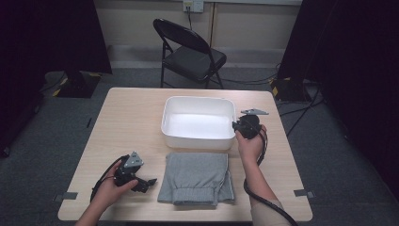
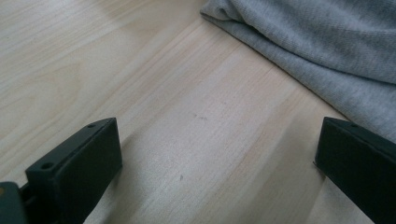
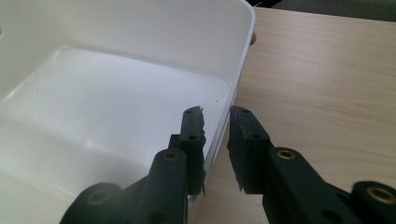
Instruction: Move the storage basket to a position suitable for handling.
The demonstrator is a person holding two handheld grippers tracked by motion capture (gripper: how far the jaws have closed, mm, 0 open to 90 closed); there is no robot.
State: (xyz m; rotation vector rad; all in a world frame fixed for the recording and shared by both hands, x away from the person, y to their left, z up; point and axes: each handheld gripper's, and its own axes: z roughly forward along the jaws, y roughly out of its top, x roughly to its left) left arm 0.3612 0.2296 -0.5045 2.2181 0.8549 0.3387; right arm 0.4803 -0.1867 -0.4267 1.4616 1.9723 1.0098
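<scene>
A white plastic bin (image 1: 197, 100) stands at the middle back of the wooden table (image 1: 131, 122). My right gripper (image 1: 234, 126) is at its right front corner. In the right gripper view the jaws straddle the bin's right wall (image 3: 243, 56), one inside and one outside, and my right gripper (image 3: 217, 112) shows a thin gap on each side of the wall. A folded grey garment (image 1: 195, 176) lies in front of the bin. My left gripper (image 1: 149, 182) rests just left of it, low over the wood. Its jaws stand wide with nothing between them (image 2: 217, 154), and the garment's edge (image 2: 327, 42) lies just ahead.
A black folding chair (image 1: 188, 52) stands on the floor behind the table. Cables trail from both grippers, and the right one loops over the table's front right edge (image 1: 263, 200). Bare wood lies left of the bin.
</scene>
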